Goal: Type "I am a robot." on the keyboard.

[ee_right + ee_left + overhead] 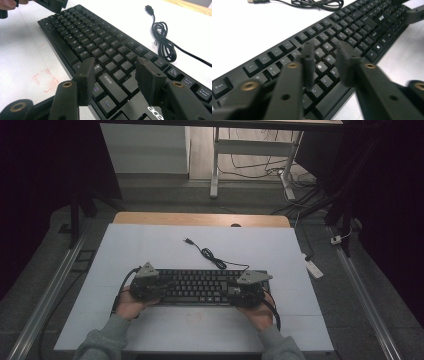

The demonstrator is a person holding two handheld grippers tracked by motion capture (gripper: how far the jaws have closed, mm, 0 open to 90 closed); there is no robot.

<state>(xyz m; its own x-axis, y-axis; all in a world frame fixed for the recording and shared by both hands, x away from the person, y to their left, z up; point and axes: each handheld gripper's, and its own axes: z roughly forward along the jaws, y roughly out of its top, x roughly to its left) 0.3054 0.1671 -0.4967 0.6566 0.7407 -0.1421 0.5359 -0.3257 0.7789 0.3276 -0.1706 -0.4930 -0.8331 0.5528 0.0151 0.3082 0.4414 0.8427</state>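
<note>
From above, we see the black keyboard (207, 286) lying mid-table on the white sheet (150, 250), left gripper (159, 290) and right gripper (235, 292) at its ends. Left gripper view: jaws apart over the letter keys (325, 67), gripping nothing. Right gripper view: jaws apart above the Shift key (110, 82). We judge key-pressing underway; next calls for lowering one fingertip squarely.

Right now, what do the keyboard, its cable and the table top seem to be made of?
Keyboard: likely moulded plastic, matt black, with printed white legends on separate keycaps. Cable: probably rubber- or vinyl-sheathed wire, smooth black, lying in soft loops. Table top: a smooth white sheet, perhaps laminate or paper, over a wooden-looking board showing at the far edge.
</note>
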